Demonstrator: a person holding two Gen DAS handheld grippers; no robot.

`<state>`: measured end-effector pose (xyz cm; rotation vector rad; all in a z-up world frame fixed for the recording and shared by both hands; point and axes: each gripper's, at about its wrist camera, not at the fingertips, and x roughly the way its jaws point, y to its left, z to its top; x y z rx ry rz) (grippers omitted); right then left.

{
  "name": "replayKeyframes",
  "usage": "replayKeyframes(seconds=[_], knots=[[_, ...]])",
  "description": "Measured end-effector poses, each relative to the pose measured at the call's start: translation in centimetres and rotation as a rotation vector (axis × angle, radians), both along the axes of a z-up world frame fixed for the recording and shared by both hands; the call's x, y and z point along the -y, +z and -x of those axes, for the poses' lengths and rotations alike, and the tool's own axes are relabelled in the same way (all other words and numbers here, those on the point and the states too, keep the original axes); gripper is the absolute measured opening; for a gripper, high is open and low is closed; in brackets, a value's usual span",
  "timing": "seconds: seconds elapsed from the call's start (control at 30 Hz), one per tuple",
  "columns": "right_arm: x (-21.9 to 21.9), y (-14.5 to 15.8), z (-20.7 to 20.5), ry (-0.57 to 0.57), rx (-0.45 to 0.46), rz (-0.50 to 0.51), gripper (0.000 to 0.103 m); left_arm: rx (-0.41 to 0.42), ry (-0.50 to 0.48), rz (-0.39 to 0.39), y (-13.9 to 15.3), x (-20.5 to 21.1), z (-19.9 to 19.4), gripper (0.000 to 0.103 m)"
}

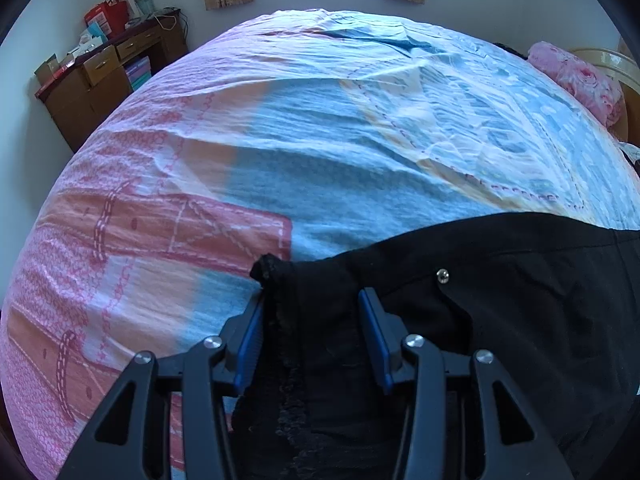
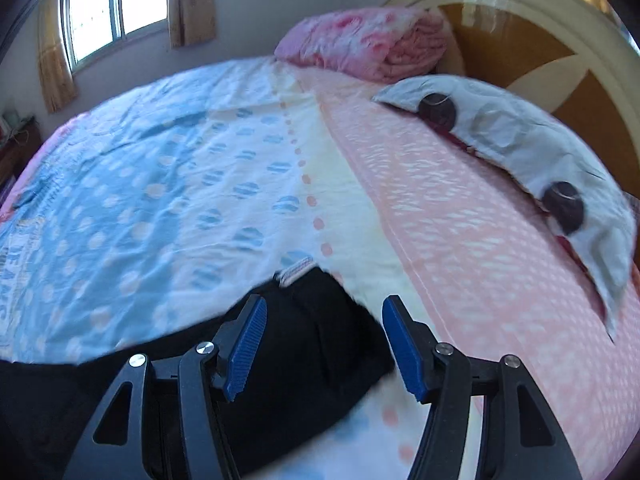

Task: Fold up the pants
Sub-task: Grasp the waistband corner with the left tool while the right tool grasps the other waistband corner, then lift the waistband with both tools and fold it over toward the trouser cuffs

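My left gripper [image 1: 312, 332] straddles the black pants [image 1: 520, 300] at the bed's [image 1: 320, 152] near edge, grip unclear; they stretch rightward toward my unclenched right gripper [image 2: 324, 344].

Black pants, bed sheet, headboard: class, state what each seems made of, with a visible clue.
Black pants: matte woven fabric, probably; lacy edge, metal stud. Bed sheet: thin printed cotton-like cloth; fine wrinkles. Headboard: glossy lacquered wood, apparently; window reflections.
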<state>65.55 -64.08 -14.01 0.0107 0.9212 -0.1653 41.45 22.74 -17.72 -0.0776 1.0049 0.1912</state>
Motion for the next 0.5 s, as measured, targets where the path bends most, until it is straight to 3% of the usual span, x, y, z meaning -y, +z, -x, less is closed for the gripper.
replayKeyframes(seconds=[0.27,0.37,0.4,0.5], knots=[[1.4,-4.7,-5.7,0.003,-0.157,-0.074,0.062,-0.006,-0.014,-0.019,-0.1,0.5,-0.3,0.047],[0.8,-5.2,-5.8,0.042,-0.157,-0.088,0.033,0.002,-0.032,-0.019,0.0,0.8,-0.3,0.037],[0.5,-5.0,-5.7,0.048,-0.158,-0.102,0.014,0.004,-0.037,-0.017,0.0,0.8,-0.2,0.031],[-0.6,-4.1,-5.0,0.065,-0.15,-0.046,0.011,0.0,-0.063,-0.01,0.4,1.2,-0.2,0.021]])
